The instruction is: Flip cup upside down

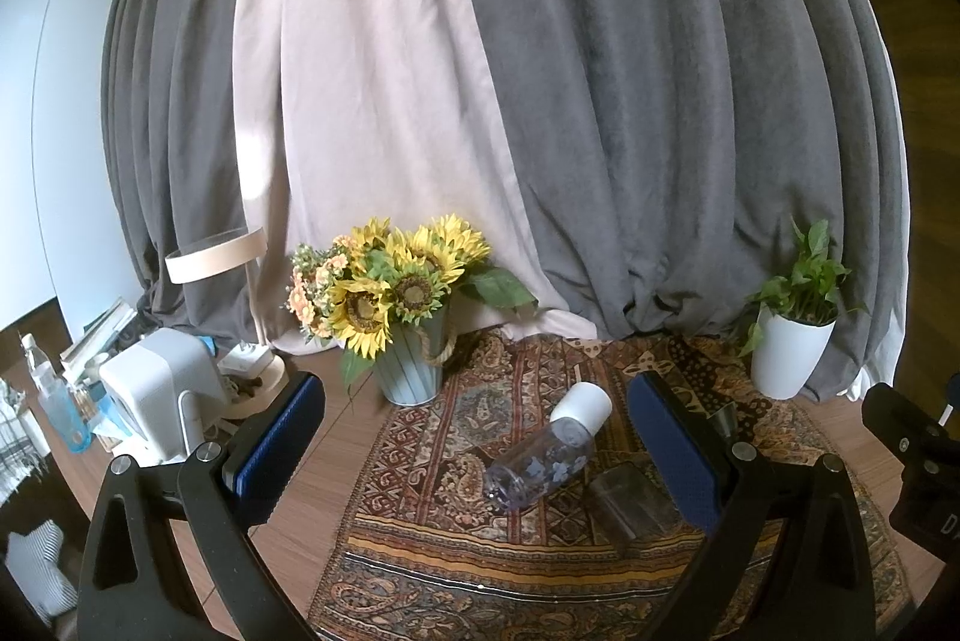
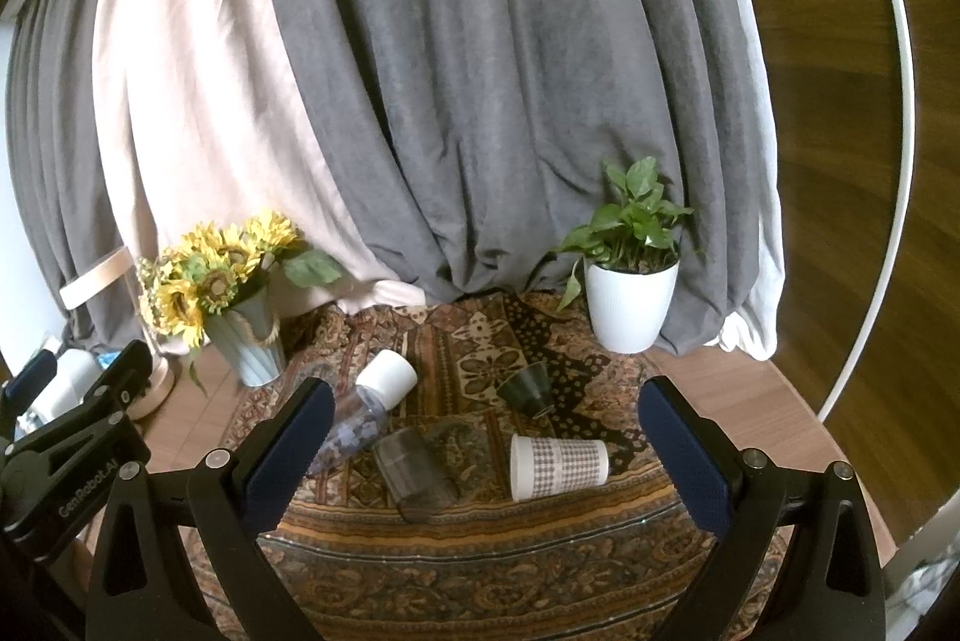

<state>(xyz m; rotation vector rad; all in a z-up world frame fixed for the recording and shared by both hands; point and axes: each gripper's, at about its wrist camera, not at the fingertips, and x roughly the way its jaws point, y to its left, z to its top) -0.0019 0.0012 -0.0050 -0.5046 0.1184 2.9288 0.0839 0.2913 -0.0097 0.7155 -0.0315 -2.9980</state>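
A white paper cup (image 2: pixel 558 466) with a checked pattern lies on its side on the patterned cloth (image 2: pixel 480 569), mouth to the left. A smoky clear cup (image 2: pixel 414 476) lies on its side beside it, also in the left wrist view (image 1: pixel 630 500). A small dark cup (image 2: pixel 528 388) stands upside down behind; its tip shows in the left wrist view (image 1: pixel 725 416). My right gripper (image 2: pixel 480 455) is open and empty, above and in front of the cups. My left gripper (image 1: pixel 474 437) is open and empty, above the cloth to the left.
A clear bottle (image 1: pixel 543 452) with a white cap lies on the cloth, also in the right wrist view (image 2: pixel 366 410). A sunflower vase (image 1: pixel 411 359) stands at the back left, a potted plant (image 2: pixel 630 299) at the back right. A lamp and appliances (image 1: pixel 162 410) crowd the far left.
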